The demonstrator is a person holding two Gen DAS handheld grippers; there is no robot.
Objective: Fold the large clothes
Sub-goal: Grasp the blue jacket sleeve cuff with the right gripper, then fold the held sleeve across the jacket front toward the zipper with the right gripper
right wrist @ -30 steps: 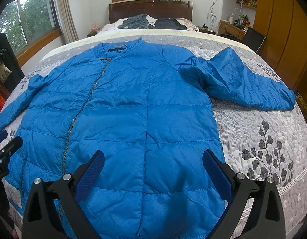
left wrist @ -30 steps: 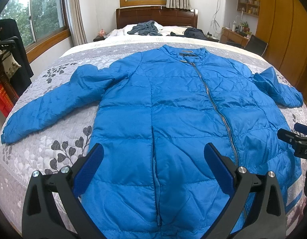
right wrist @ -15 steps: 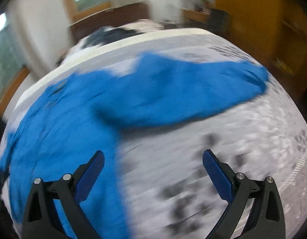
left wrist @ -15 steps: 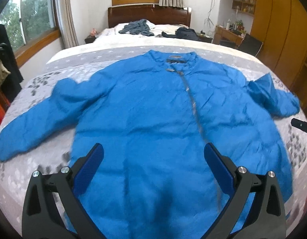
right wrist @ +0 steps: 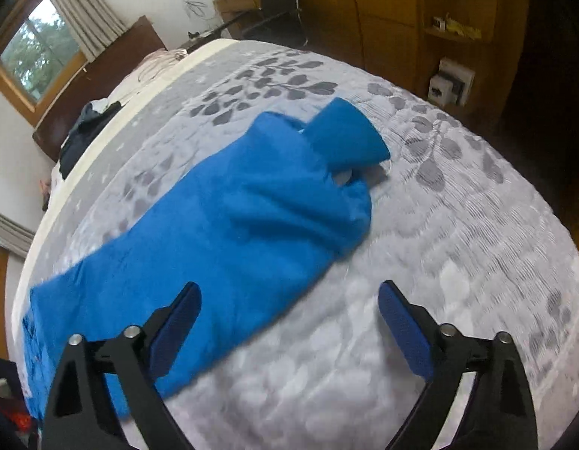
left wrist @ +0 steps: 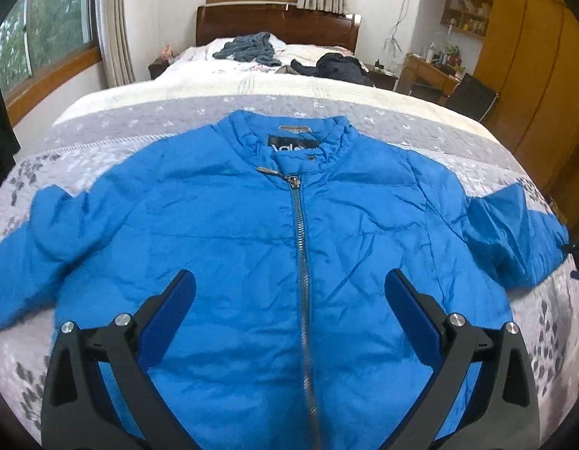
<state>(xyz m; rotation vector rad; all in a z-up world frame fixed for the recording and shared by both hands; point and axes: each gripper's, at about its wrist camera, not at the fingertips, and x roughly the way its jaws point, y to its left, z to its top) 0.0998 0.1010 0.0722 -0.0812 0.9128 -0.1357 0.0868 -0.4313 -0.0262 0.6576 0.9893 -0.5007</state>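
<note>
A blue padded jacket (left wrist: 251, 232) is laid front side up on a bed with a grey leaf-patterned cover (left wrist: 101, 142). Its zipper (left wrist: 300, 247) is closed almost to the collar, where a dark label can be seen, but the letters on it are too blurred to be read. No container is seen near the jacket; only shelves with small items (left wrist: 463, 18) are found in the wooden wardrobe at the far right, and their contents cannot be made out.

The left gripper (left wrist: 289, 296) is held over the chest of the jacket, with its blue pads (left wrist: 169, 315) spread wide and nothing between them. The lower hem is cut off by the bottom edge of the left wrist view, and the end of one sleeve (left wrist: 15, 270) is cut off at the left edge.

In the right wrist view the other sleeve (right wrist: 221, 232) is seen lying on the cover, with its cuff (right wrist: 345, 138) turned up. This view is tilted and partly smeared. The right gripper (right wrist: 289, 307) is kept wide apart and empty; one finger (right wrist: 176, 322) is over the sleeve, the other over bare cover.

Near the wooden headboard (left wrist: 274, 22) a grey garment (left wrist: 248, 48) and a dark garment (left wrist: 338, 67) are lying. A desk (left wrist: 428, 71) with small objects is placed beside the bed.
</note>
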